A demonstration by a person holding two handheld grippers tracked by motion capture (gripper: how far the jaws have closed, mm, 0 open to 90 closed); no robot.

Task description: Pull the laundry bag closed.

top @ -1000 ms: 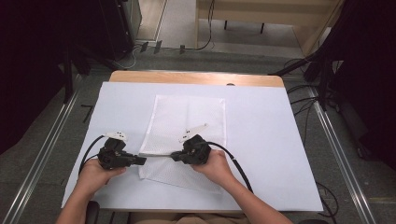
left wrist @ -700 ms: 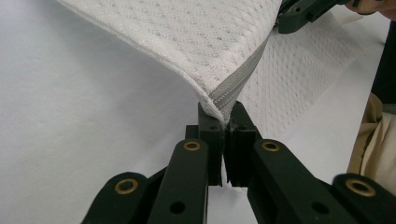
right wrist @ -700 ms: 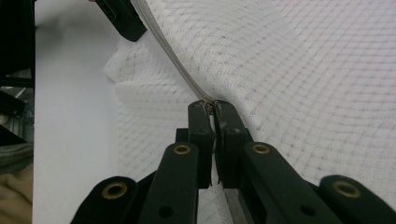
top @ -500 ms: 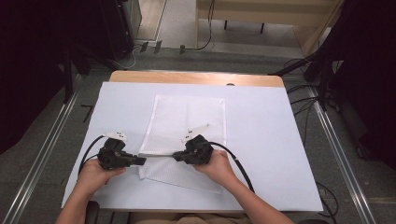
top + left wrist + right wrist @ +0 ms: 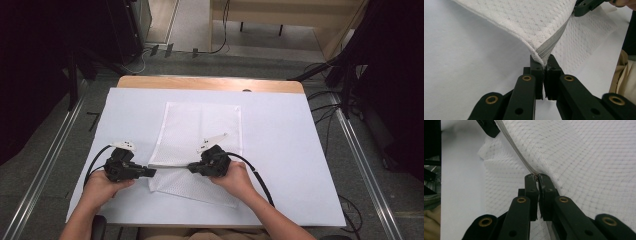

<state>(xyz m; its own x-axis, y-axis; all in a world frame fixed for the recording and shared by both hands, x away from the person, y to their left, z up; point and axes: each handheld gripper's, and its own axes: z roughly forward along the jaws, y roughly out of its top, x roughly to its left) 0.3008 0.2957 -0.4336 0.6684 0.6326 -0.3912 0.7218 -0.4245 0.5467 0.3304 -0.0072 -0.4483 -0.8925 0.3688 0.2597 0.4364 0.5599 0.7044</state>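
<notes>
A white mesh bag point(image 5: 202, 125) lies on the white table cover, its near edge lifted along a grey zipper point(image 5: 172, 166). My left gripper point(image 5: 152, 171) is shut on the left end of that zipper, and the left gripper view has its jaws point(image 5: 543, 62) pinching the zipper point(image 5: 551, 42) at the bag's corner. My right gripper point(image 5: 191, 168) faces it from the right, shut on the zipper a short way along. In the right gripper view the jaws point(image 5: 537, 177) clamp the zipper line point(image 5: 516, 147). The zipper is stretched taut between the two grippers.
A white sheet point(image 5: 290, 150) covers the table, and a strip of its wooden top point(image 5: 210, 84) shows at the far edge. Metal rails point(image 5: 50, 150) run along both sides. Cables trail from each gripper toward the person's forearms.
</notes>
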